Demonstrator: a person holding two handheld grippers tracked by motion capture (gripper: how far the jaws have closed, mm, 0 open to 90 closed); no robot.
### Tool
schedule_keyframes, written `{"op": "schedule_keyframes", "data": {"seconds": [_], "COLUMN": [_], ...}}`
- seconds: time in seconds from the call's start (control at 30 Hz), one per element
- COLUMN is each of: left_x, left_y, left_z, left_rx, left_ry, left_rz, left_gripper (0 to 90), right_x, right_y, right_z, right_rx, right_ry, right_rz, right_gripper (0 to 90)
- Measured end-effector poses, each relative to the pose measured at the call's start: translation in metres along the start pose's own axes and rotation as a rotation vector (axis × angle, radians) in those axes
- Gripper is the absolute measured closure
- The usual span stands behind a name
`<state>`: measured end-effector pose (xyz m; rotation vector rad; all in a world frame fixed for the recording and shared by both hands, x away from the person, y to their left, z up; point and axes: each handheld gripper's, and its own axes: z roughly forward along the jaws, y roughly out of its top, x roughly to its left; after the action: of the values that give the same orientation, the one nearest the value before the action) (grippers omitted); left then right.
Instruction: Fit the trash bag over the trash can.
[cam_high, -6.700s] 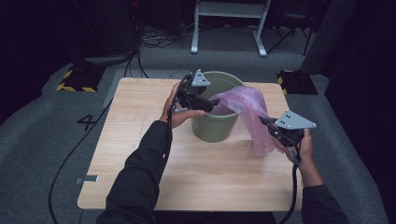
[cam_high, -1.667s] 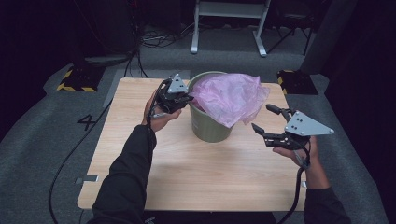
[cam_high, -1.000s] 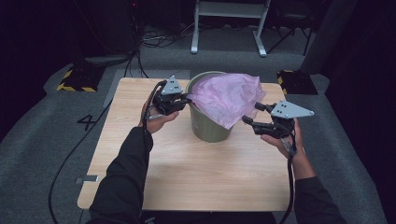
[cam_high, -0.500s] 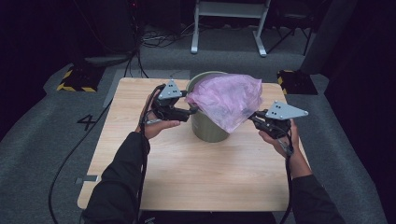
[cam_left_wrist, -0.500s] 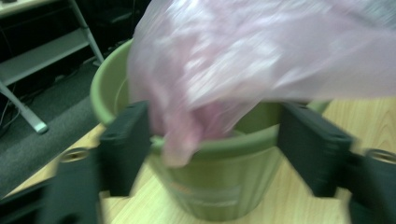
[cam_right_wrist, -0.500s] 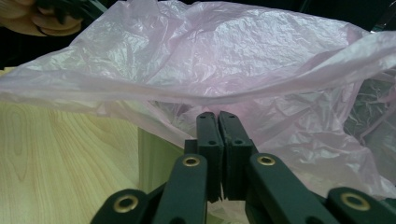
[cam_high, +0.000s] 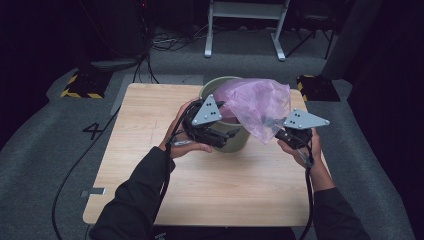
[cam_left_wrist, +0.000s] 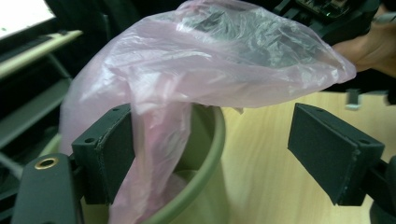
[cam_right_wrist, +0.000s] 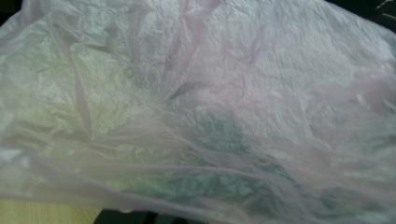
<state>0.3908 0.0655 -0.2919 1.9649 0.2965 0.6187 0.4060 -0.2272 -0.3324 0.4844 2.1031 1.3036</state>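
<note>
High view: a green bin (cam_high: 235, 142) stands near the far edge of the wooden worktop (cam_high: 200, 195), right of its middle, with a pink plastic bag (cam_high: 255, 102) draped over its mouth and spilling down the right side; the near half of the worktop and its left part lie bare, and grey floor (cam_high: 45, 150) surrounds all edges. The left gripper (cam_high: 225, 136) lies at the bin's near-left wall; the right gripper (cam_high: 272, 131) sits just right of the bin at the hanging bag. Left gripper view: the jaws have just been opening and stand wide, one pad inside the bin's rim (cam_left_wrist: 212, 140) against the bag film (cam_left_wrist: 205, 65), the other out over bare worktop (cam_left_wrist: 261, 154); neither pad presses the rim between them. Right gripper view: crumpled pink bag film (cam_right_wrist: 196, 107) lies close before the camera, a strip of worktop (cam_right_wrist: 42, 212) showing at the lower left; the jaws, having just been closing, are clamped on the bag.
</note>
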Motion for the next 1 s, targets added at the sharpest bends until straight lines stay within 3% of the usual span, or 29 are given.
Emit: {"op": "schedule_keyframes", "data": {"seconds": [0.1, 0.17, 0.23, 0.33, 0.53, 0.73, 1.0], "left_x": [0.01, 0.027, 0.04, 0.047, 0.027, 0.012, -0.015], "left_y": [-0.006, -0.016, -0.025, -0.031, -0.011, 0.006, 0.028], "left_z": [-0.001, -0.003, -0.007, -0.012, -0.011, -0.007, 0.01], "left_rx": [0.033, 0.057, 0.051, 0.033, 0.006, -0.037, -0.036], "left_ry": [0.048, 0.089, 0.086, 0.069, 0.022, -0.034, -0.083], "left_rz": [-0.008, -0.058, -0.12, -0.157, -0.081, -0.063, 0.005], "left_gripper": [18.2, 18.3, 18.3, 18.0, 17.8, 16.7, 16.5], "right_x": [-0.002, -0.003, -0.005, -0.006, -0.005, -0.002, -0.002], "right_y": [-0.001, -0.001, -0.001, -0.001, 0.002, 0.003, 0.004], "right_z": [-0.003, -0.005, -0.007, -0.008, -0.005, -0.002, -0.002], "right_rx": [0.001, 0.0, -0.002, -0.001, 0.006, 0.023, 0.027], "right_ry": [-0.01, -0.016, -0.026, -0.028, -0.026, -0.027, -0.036], "right_rz": [0.003, 0.005, 0.012, 0.01, 0.005, -0.011, -0.016], "right_gripper": [90.0, 90.0, 90.0, 90.0, 90.0, 90.0, 90.0]}}
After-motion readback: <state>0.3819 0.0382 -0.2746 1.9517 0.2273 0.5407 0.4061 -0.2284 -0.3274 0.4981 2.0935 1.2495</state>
